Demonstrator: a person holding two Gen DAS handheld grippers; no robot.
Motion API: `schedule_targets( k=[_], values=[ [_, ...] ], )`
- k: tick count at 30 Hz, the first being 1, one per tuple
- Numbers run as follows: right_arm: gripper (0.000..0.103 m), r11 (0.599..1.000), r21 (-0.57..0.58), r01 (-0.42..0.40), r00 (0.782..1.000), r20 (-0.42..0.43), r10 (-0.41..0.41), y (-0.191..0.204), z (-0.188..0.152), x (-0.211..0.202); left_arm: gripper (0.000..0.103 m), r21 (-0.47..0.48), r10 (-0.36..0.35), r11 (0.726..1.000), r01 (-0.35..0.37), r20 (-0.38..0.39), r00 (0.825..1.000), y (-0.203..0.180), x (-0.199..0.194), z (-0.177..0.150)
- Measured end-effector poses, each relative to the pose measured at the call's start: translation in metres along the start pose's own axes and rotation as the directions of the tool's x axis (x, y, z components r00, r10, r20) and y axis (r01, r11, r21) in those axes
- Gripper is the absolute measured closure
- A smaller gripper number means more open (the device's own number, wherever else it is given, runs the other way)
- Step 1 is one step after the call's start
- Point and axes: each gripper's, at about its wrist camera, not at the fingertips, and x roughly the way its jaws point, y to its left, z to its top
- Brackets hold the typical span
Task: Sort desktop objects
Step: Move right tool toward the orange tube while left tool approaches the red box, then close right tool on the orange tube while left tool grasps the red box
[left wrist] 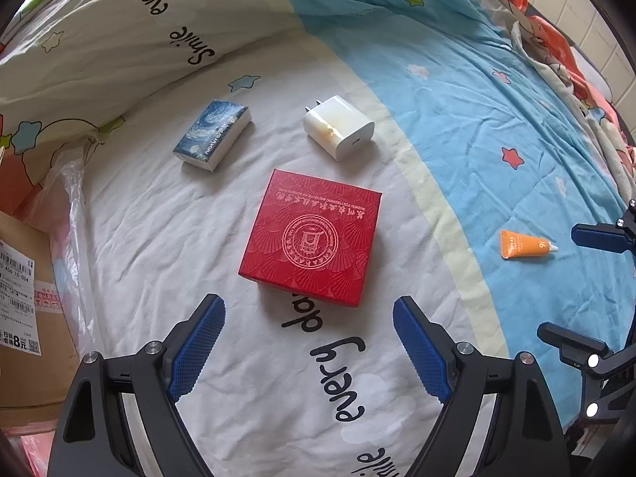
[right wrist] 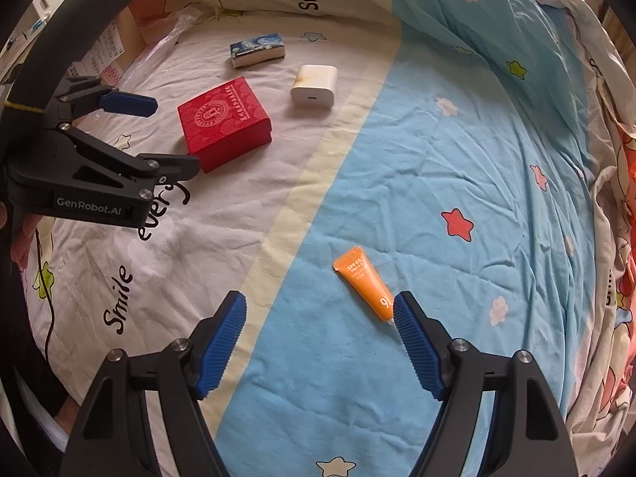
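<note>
A red square box [left wrist: 312, 237] lies on the white part of the bedsheet, just ahead of my open, empty left gripper [left wrist: 309, 310]. Beyond it lie a white charger plug [left wrist: 338, 127] and a blue starry-night tissue pack [left wrist: 213, 134]. A small orange tube [left wrist: 525, 245] lies on the blue part at the right. In the right wrist view the orange tube [right wrist: 361, 282] lies just ahead of my open, empty right gripper [right wrist: 320, 306], its cap beside the right fingertip [right wrist: 401, 306]. The red box [right wrist: 224, 122], charger [right wrist: 314, 85] and tissue pack [right wrist: 257, 50] sit farther back left.
A cardboard parcel [left wrist: 28, 310] and a clear plastic bag [left wrist: 67, 194] sit at the left edge. A folded quilt [left wrist: 119, 31] rises behind the objects. Crumpled bedding [right wrist: 612, 198] lines the right side. The left gripper [right wrist: 131, 135] shows at the left of the right wrist view.
</note>
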Motion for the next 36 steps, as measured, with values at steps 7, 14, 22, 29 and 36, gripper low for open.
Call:
schedule_targets(
  k=[7, 14, 22, 29, 36],
  values=[
    [0.030, 1.000, -0.022, -0.020, 0.999, 0.026, 0.020, -0.012, 0.005, 0.002, 0.014, 0.095, -0.023, 0.995, 0.021, 0.011, 1.000, -0.006, 0.004, 0.006],
    [0.030, 0.997, -0.064, -0.043, 0.999, 0.021, 0.044, -0.025, 0.011, 0.004, 0.014, 0.185, 0.008, 0.983, -0.010, 0.010, 1.000, -0.006, 0.010, 0.015],
    [0.030, 0.988, -0.152, -0.039, 0.999, -0.006, 0.039, -0.019, 0.014, 0.013, 0.014, 0.144, -0.010, 0.990, 0.009, 0.003, 1.000, 0.003, 0.022, 0.020],
    [0.030, 0.988, -0.154, -0.024, 1.000, -0.017, 0.022, -0.029, 0.020, 0.024, 0.014, 0.140, -0.019, 0.990, 0.019, -0.006, 1.000, 0.004, 0.033, 0.024],
    [0.030, 0.983, -0.182, -0.038, 0.999, -0.039, 0.031, -0.032, 0.024, 0.035, 0.014, 0.146, -0.036, 0.989, 0.037, -0.010, 0.999, 0.004, 0.043, 0.028]
  ],
)
